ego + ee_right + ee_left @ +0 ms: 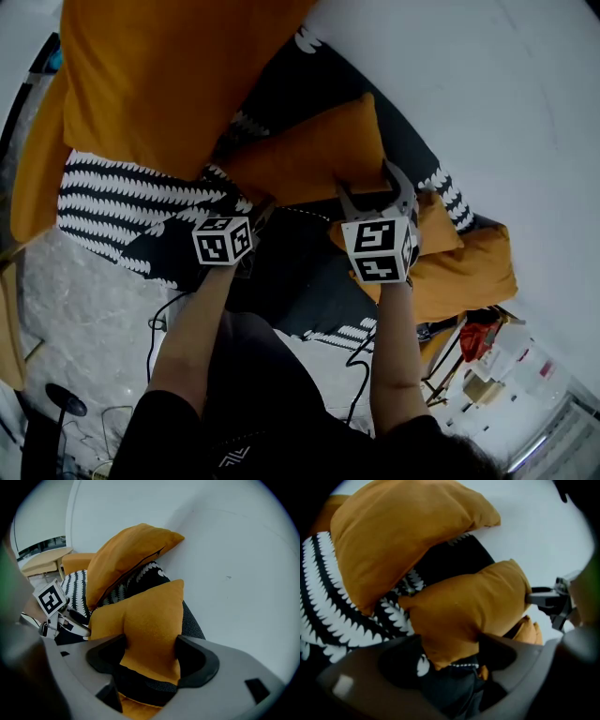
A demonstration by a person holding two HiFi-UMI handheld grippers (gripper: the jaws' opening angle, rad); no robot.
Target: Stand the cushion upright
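Observation:
A small orange cushion (309, 155) sits on a sofa with a black-and-white patterned cover (122, 202), below a white wall (487, 112). In the right gripper view the cushion (150, 616) stands roughly on edge, its top corner close to the wall. My left gripper (255, 214) is shut on the cushion's near lower corner (445, 653), with both pads against the fabric. The right gripper (373, 187) is shut on the cushion's other edge, and the fabric fills the gap between its pads (194, 660). The cushion's base is hidden behind the jaws.
A large orange cushion (159, 75) leans on the sofa just left of the small one. More orange cushions (469, 267) lie to the right, behind my right gripper. Cables (164, 319) trail over the pale floor, and boxes and clutter (497, 356) stand at lower right.

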